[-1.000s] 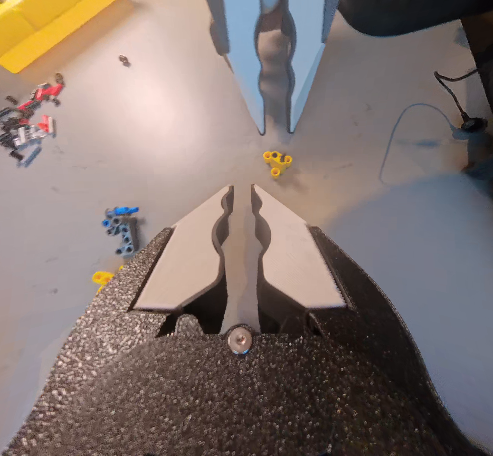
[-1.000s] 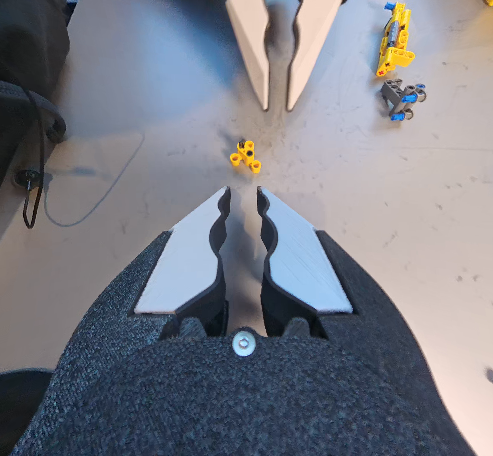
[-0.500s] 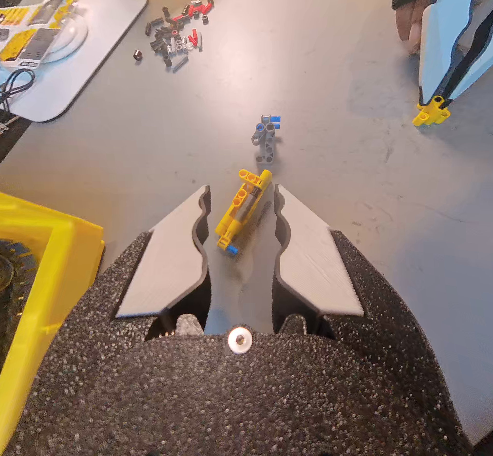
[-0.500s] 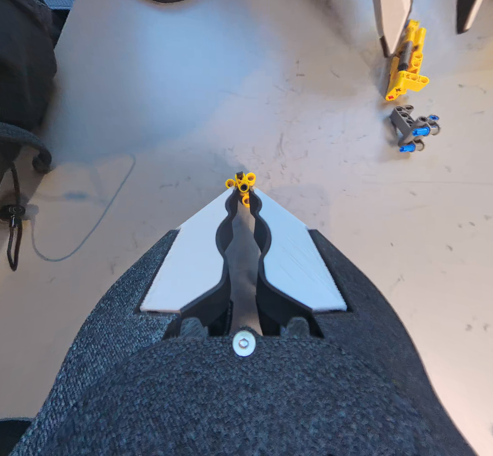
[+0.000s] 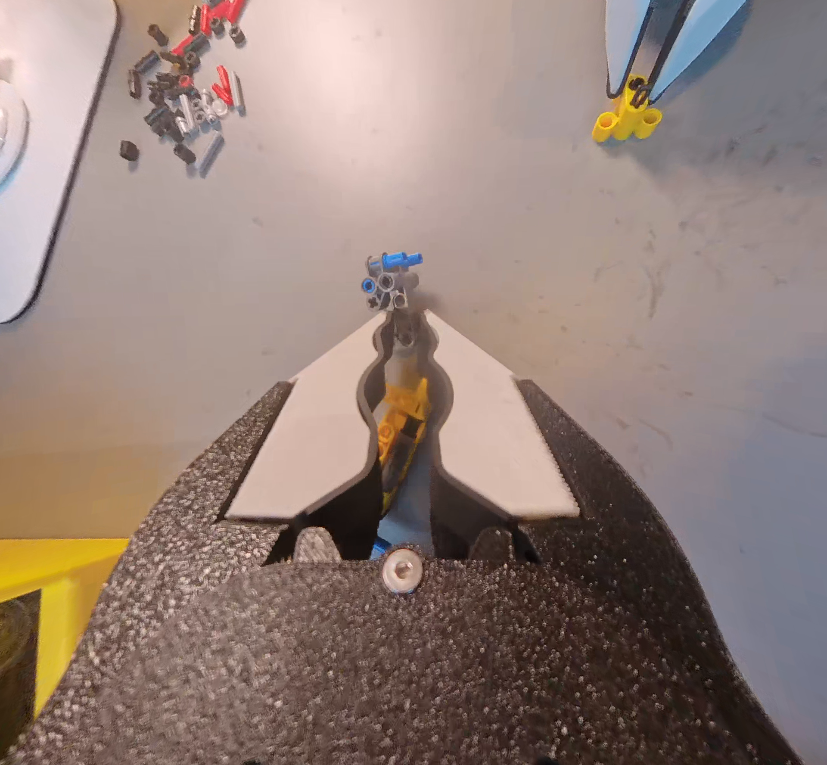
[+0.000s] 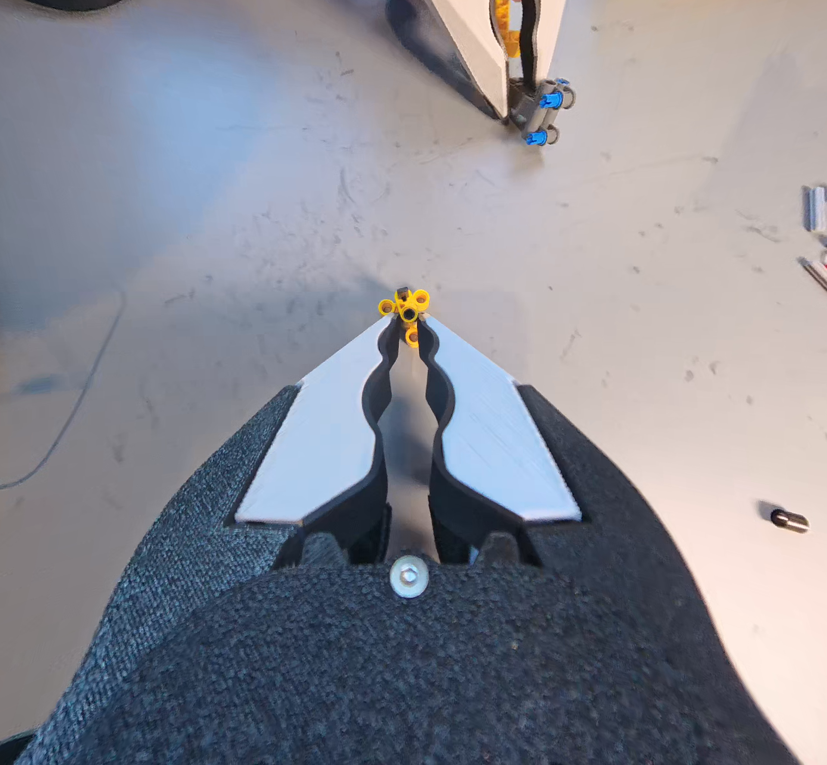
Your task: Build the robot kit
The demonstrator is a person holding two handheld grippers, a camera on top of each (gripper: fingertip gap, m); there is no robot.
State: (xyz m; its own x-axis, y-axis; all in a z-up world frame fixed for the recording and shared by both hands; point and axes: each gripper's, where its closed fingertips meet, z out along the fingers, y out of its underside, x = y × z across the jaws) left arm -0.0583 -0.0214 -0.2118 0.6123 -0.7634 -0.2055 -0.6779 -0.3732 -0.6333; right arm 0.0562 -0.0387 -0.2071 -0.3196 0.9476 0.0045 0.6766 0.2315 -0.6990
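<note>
My left gripper is shut on the stem of a grey connector piece with blue pins, which sticks out past the tips on the grey table. A yellow beam assembly lies in the gap between the left fingers behind the tips; whether it is clamped I cannot tell. My right gripper is shut on a small yellow connector at its tips. The right wrist view shows the left gripper with the grey piece. The left wrist view shows the right gripper with the yellow connector.
A pile of small red, black and grey parts lies at far left beside a pale rounded pad. A yellow bin stands at lower left. A thin cable, a dark pin and grey axles lie on the table. There is about 12 cm between the tips of the two grippers.
My left gripper has moved forward over the yellow beam assembly and shut on the grey piece. My right gripper, open a second ago, stays shut on the small yellow connector.
</note>
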